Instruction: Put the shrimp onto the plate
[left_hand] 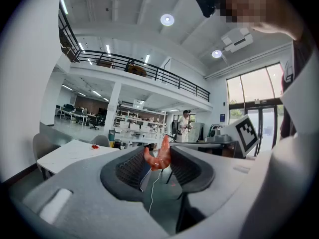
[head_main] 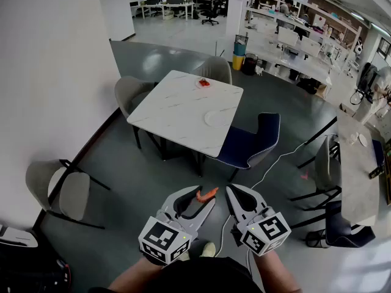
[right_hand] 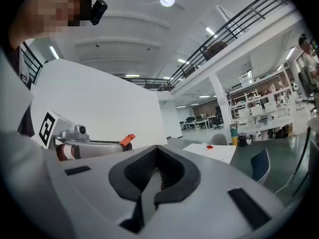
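Observation:
An orange shrimp (head_main: 208, 194) is pinched at the tip of my left gripper (head_main: 204, 196), low in the head view. In the left gripper view the shrimp (left_hand: 159, 156) stands upright between the two dark pads, which press on it. My right gripper (head_main: 231, 194) is just to its right, its jaws closed together with nothing in them (right_hand: 156, 158). Far ahead stands a white marble table (head_main: 177, 112). An empty white plate (head_main: 215, 118) lies near its right edge, and a small dish with something red (head_main: 203, 83) sits at its far edge.
Grey chairs (head_main: 129, 94) stand at the table's left and far sides and a blue chair (head_main: 253, 142) at its right. Another grey chair (head_main: 67, 191) is by the white wall on the left. A second table (head_main: 357, 176) is at the right. A white cable (head_main: 278, 157) crosses the floor.

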A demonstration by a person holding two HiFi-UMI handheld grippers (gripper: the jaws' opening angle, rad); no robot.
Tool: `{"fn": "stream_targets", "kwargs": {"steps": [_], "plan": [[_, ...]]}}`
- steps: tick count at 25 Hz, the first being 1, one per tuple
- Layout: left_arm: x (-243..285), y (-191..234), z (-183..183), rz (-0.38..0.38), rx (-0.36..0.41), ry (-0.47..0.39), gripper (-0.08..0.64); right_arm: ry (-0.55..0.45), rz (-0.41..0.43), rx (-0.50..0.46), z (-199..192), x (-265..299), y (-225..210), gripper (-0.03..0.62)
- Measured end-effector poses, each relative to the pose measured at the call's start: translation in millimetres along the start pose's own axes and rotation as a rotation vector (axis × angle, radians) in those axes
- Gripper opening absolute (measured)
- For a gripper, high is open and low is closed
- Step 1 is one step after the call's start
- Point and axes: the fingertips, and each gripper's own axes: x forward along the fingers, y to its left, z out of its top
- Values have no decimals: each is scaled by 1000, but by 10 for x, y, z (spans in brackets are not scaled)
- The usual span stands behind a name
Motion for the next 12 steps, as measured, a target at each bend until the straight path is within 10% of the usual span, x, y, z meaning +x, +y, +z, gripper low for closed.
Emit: {"fn": "stream_targets", "kwargs": {"steps": [12], "plan": [[100, 29, -60, 1, -17, 1, 170, -7, 23, -1, 6, 21, -66, 2]]}}
